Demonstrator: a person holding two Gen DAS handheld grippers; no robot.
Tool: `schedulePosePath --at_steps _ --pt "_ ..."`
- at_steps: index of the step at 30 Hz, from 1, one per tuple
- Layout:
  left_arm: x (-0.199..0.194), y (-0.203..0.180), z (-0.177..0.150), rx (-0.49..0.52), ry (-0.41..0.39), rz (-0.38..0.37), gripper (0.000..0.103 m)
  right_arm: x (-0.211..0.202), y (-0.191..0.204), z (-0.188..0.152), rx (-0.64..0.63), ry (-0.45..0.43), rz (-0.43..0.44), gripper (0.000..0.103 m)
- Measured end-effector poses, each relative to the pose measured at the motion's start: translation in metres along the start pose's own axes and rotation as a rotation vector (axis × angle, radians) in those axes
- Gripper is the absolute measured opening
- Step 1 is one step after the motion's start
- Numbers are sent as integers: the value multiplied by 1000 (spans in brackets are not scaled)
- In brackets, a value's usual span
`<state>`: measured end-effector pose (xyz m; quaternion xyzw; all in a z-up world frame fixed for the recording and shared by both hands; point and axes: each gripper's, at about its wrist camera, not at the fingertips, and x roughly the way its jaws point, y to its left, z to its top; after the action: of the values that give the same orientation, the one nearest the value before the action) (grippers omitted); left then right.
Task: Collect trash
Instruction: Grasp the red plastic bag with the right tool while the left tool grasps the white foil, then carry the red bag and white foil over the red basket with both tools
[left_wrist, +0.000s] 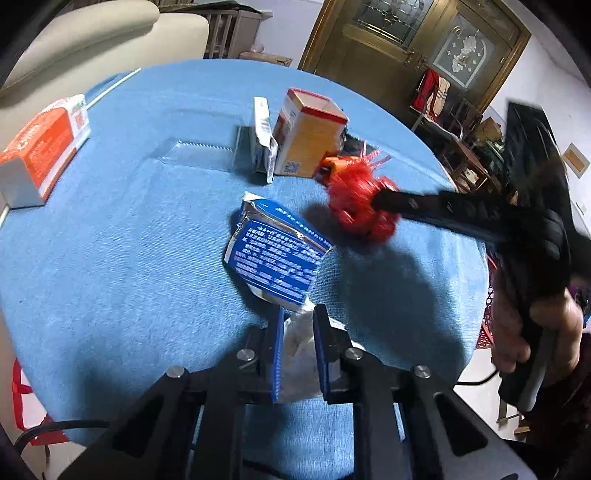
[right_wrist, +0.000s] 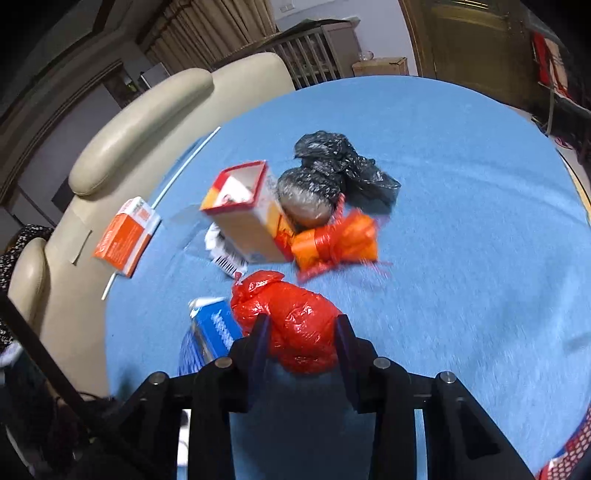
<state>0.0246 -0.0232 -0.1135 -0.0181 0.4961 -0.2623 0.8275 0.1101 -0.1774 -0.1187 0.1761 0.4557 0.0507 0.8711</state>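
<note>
On the round table with a blue cloth (left_wrist: 110, 258), my left gripper (left_wrist: 300, 314) is shut on a crumpled clear plastic wrapper (left_wrist: 299, 350) at the near edge. Its blue pads press the wrapper from both sides. A crushed blue milk carton (left_wrist: 273, 251) lies just beyond its fingertips. My right gripper (right_wrist: 303, 319) is shut on a red plastic bag (right_wrist: 295, 314), which fills the gap between its fingers. In the left wrist view the right gripper (left_wrist: 380, 199) reaches in from the right, held by a hand (left_wrist: 517, 332), with the red plastic bag (left_wrist: 354, 206) at its tip.
Beyond stand an open orange-yellow box (right_wrist: 243, 214), a small white carton (left_wrist: 264, 140), an orange bundle tied with red string (right_wrist: 332, 243), a grey wrapped lump (right_wrist: 306, 199) and a black plastic bag (right_wrist: 343, 166). An orange-and-white box (right_wrist: 125, 236) lies left, near a beige sofa (right_wrist: 147, 122).
</note>
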Motion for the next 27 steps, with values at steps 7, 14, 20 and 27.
schedulePosePath --at_steps 7,14,20,27 --pt "-14 -8 -15 23 -11 -24 67 -46 -28 -37 56 -34 19 38" --pt "8 -31 -11 101 40 -30 67 -63 -48 -64 110 -37 30 38" --pt "16 -29 -6 85 26 21 43 -63 -49 -69 114 -46 54 38" --pt "-6 -62 -2 234 -66 195 42 -76 -51 -71 107 -87 50 38"
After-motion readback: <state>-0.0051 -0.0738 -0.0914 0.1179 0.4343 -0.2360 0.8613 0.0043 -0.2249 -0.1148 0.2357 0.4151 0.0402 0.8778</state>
